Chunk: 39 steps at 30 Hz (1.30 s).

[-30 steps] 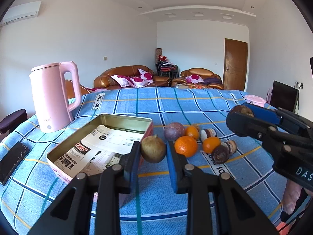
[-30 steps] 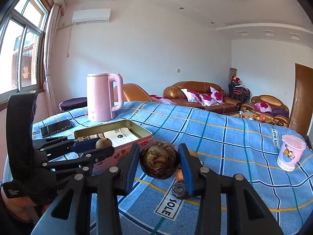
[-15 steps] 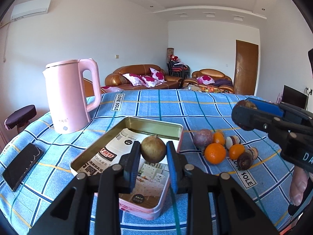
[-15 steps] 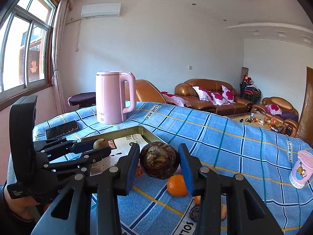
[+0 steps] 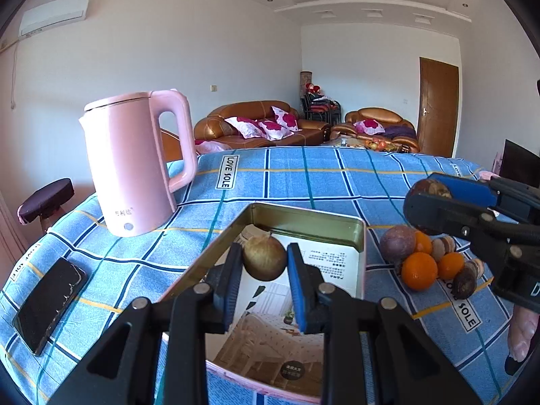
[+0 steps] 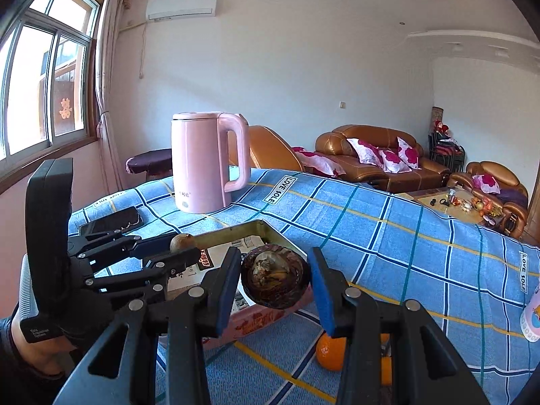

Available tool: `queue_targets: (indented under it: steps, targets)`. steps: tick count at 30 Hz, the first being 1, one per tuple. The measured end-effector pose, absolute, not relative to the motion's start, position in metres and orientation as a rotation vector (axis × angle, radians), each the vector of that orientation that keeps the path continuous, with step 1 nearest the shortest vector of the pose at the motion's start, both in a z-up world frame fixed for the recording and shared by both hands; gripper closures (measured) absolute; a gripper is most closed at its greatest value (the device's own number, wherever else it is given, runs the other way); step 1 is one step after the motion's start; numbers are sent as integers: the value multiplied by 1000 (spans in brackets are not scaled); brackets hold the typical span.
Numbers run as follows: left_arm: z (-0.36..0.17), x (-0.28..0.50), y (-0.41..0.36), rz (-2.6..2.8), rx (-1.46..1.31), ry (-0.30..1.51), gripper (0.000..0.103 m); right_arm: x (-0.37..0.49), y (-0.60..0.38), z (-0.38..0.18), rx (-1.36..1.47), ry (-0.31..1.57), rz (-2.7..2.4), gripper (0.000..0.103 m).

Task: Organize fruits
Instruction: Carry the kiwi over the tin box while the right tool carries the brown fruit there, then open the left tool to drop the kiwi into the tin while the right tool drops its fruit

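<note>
My left gripper (image 5: 265, 263) is shut on a round brown fruit (image 5: 265, 261) and holds it above the open metal tin (image 5: 351, 226), which is lined with printed paper. My right gripper (image 6: 275, 278) is shut on a dark cut fruit half (image 6: 275, 280) and hovers over the tin's right corner (image 6: 266, 227); it shows at the right in the left wrist view (image 5: 438, 199). Several loose fruits lie right of the tin: a purple one (image 5: 396, 243), oranges (image 5: 418, 270) and dark halves (image 5: 464, 280). One orange (image 6: 330, 354) shows under the right gripper.
A pink kettle (image 5: 135, 162) stands left of the tin on the blue checked cloth (image 5: 303, 175). A black phone (image 5: 50, 303) lies at the near left edge. A pink cup (image 6: 533, 317) stands at the far right. Sofas stand behind the table.
Both grippers moved left from over the fruit pile to over the tin, each still holding its fruit.
</note>
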<state>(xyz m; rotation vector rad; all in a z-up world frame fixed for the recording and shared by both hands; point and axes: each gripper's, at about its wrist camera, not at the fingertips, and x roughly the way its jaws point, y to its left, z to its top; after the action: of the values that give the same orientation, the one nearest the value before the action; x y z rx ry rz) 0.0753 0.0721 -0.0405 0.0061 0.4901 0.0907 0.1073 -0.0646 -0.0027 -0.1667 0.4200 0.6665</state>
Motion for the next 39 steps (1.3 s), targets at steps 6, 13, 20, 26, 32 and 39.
queue_targets:
  steps: [6, 13, 20, 26, 32, 39]
  targets:
    - [-44, 91, 81, 107, 20, 518, 75, 123, -51, -9, -157, 449, 678, 60]
    - [-49, 105, 91, 116, 32, 554, 75, 139, -34, -24, -154, 505, 692, 60]
    - [-55, 112, 93, 122, 47, 588, 75, 150, -25, -41, -143, 556, 695, 60]
    - [-59, 118, 95, 131, 52, 608, 75, 155, -21, -46, -146, 577, 698, 60]
    - [-63, 124, 98, 144, 57, 632, 75, 156, -15, -50, -160, 587, 702, 60]
    - [-65, 128, 99, 152, 64, 648, 75, 160, -10, -55, -174, 599, 697, 60]
